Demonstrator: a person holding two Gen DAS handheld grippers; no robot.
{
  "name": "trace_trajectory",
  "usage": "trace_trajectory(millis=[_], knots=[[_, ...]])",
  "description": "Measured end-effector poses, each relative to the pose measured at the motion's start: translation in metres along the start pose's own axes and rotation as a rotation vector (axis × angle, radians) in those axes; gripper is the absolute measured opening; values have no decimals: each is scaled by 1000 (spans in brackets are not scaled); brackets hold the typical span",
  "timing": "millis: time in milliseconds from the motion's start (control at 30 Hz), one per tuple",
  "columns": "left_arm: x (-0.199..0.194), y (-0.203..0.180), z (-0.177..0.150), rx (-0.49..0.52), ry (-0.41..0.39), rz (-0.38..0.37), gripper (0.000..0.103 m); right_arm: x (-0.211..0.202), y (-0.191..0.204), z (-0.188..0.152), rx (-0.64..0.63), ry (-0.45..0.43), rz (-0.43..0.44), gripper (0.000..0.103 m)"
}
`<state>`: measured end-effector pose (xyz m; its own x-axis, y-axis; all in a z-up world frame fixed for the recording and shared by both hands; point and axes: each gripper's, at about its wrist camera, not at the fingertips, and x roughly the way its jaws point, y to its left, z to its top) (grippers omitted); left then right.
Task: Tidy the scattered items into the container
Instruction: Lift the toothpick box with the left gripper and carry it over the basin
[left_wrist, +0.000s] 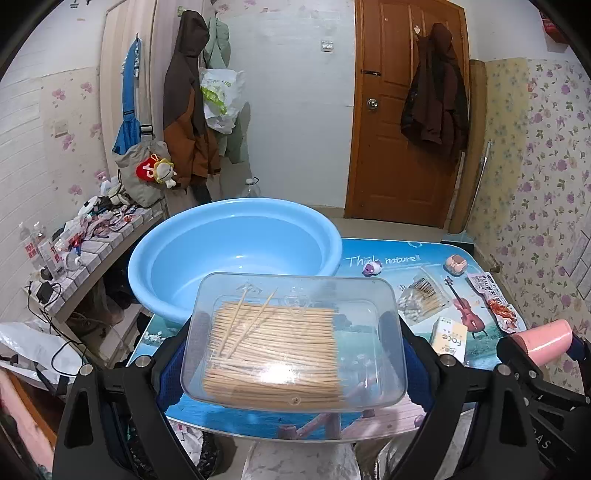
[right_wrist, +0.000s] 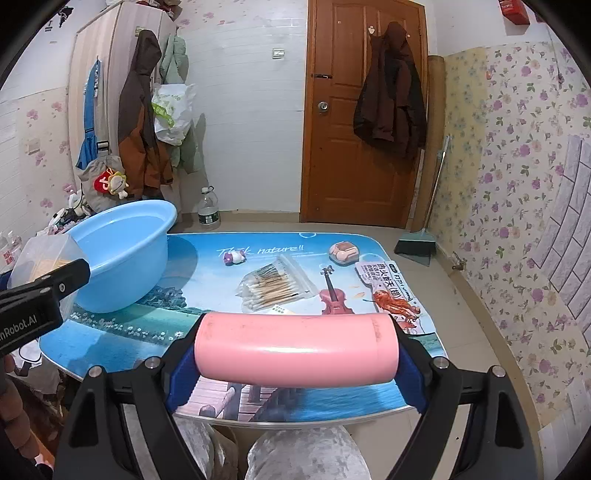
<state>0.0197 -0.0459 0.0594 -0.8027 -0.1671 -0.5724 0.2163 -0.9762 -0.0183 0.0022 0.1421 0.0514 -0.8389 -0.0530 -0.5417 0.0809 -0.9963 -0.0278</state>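
Note:
My left gripper (left_wrist: 293, 350) is shut on a clear plastic box of wooden sticks (left_wrist: 291, 339), held above the near table edge just in front of the blue basin (left_wrist: 236, 254). My right gripper (right_wrist: 295, 354) is shut on a pink cylinder (right_wrist: 295, 350), gripped end to end and lying crosswise over the near edge of the table. The basin (right_wrist: 122, 254) stands at the table's far left and holds nothing that I can see. The pink cylinder (left_wrist: 546, 341) also shows at the right edge of the left wrist view.
On the printed table (right_wrist: 207, 291) lie a bag of cotton swabs (right_wrist: 275, 282), a small purple toy (right_wrist: 234, 257), a round pink case (right_wrist: 343, 253), a snack packet (right_wrist: 391, 291) and a small white box (left_wrist: 448, 336). A cluttered shelf (left_wrist: 88, 251) stands to the left.

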Motion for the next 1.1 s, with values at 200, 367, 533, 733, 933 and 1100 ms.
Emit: trace_trajectory(millis=[200, 367, 533, 733, 933, 1100], knots=[[-1, 5, 2, -6, -4, 11, 93, 1, 1, 0, 3, 4, 7, 88], [1, 8, 2, -11, 0, 20, 93, 2, 1, 0, 4, 9, 11, 88], [2, 11, 3, -13, -1, 27, 93, 6, 5, 0, -5, 17, 18, 88], [0, 21, 8, -21, -12, 46, 93, 9, 12, 5, -21, 19, 27, 88], [5, 30, 13, -12, -19, 64, 93, 13, 21, 15, -36, 8, 37, 88], [5, 35, 18, -27, -22, 49, 93, 19, 22, 19, -27, 11, 41, 88]])
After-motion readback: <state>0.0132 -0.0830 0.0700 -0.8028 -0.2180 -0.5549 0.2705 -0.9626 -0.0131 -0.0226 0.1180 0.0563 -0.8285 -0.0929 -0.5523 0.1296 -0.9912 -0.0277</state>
